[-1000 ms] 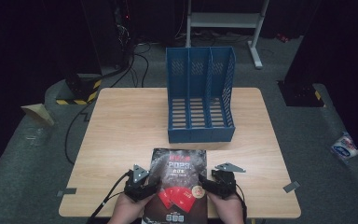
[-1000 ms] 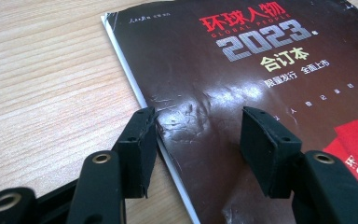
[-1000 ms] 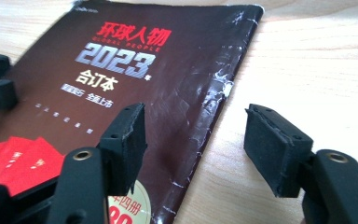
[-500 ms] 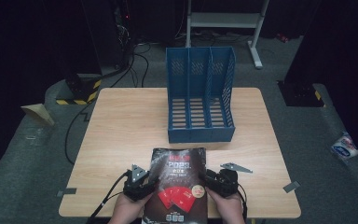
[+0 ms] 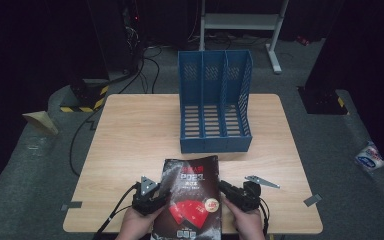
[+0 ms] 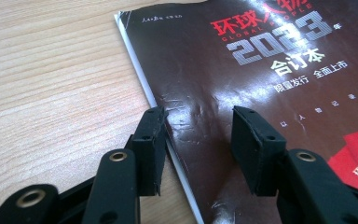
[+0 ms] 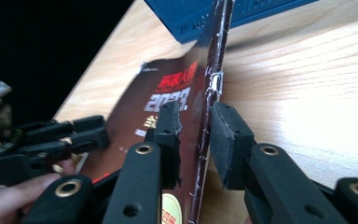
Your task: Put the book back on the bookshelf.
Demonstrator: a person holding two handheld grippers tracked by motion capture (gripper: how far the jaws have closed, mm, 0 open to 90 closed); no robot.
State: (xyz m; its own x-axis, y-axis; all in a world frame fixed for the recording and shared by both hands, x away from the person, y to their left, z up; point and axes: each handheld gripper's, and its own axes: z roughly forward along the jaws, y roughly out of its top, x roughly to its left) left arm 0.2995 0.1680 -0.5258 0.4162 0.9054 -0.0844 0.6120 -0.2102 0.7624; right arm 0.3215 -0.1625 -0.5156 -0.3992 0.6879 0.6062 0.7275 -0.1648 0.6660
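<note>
A dark magazine (image 5: 192,195) with red and white print lies flat at the table's near edge, between both hands. My left gripper (image 5: 150,196) is open at its left edge; in the left gripper view (image 6: 198,140) one jaw rests on the wood and the other over the cover (image 6: 242,70). My right gripper (image 5: 231,192) is turned on its side at the right edge. Its jaws (image 7: 195,135) stand close on either side of the magazine's edge (image 7: 210,84), a small gap still showing. A blue three-slot file rack (image 5: 214,102) stands at mid-table, beyond the magazine.
The right gripper's grey plate (image 5: 262,181) sticks out over the wood. Tape scraps (image 5: 312,200) (image 5: 71,205) mark the table's near corners. On the floor are cables (image 5: 82,137), a cardboard piece (image 5: 40,121) and a packet (image 5: 369,156). The left gripper (image 7: 51,135) appears across the magazine.
My right gripper has rolled onto its side and moved in to the magazine's right edge, jaws now around it. The left gripper has barely shifted.
</note>
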